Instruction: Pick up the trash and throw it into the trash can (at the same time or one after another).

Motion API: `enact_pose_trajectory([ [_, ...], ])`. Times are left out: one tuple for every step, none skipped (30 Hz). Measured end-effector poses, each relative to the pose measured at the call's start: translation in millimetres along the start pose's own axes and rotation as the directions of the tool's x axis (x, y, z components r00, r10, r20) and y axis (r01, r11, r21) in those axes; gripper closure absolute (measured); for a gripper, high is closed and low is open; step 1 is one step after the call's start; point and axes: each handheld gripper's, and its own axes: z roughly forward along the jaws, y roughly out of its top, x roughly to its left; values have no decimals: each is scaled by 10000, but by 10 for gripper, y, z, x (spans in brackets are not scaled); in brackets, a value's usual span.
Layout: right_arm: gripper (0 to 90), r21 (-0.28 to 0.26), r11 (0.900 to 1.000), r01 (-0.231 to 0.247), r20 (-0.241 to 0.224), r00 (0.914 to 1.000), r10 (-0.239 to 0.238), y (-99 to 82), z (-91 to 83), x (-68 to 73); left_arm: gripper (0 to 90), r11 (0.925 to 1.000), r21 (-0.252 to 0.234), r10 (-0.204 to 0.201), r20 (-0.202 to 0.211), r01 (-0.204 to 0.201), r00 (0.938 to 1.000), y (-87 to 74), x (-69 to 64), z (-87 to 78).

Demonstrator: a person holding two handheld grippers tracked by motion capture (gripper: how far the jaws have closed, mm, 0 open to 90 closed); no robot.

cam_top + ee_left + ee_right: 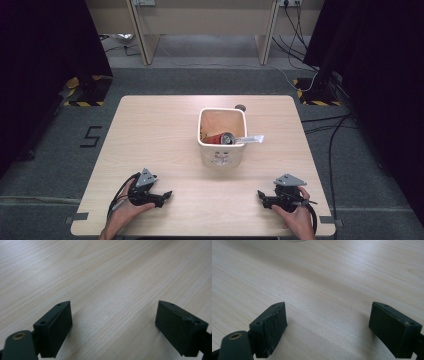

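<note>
High view: wooden table point(150, 135) bare apart from a white bin point(221, 150) at centre. Bin holds a red can point(220, 138) lying on its side and a clear wrapper point(252, 139) poking over the right rim. Left gripper point(169, 194) and right gripper point(260, 193) rest near the front edge, well apart from the bin, jaws spread, holding nothing. Judgement: loading looks finished; nothing loose remains on the table.
</note>
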Motion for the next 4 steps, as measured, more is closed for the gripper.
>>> enact_pose_trajectory([
  [149, 10, 10000, -34, 5, 10000, 34, 0, -1, 3, 134, 10000, -1, -1, 0, 1, 10000, 0, 0, 0],
  [149, 6, 10000, -19, 10, 10000, 19, -1, 0, 2, 134, 10000, 0, -8, 2, 8, 10000, 0, -1, 0],
  [149, 12, 10000, -35, 2, 10000, 35, 0, -1, 3, 134, 10000, 3, 1, 1, -1, 10000, 0, 0, 0],
  [149, 12, 10000, -35, 2, 10000, 35, 0, -1, 3, 134, 10000, 3, 1, 1, -1, 10000, 0, 0, 0],
])
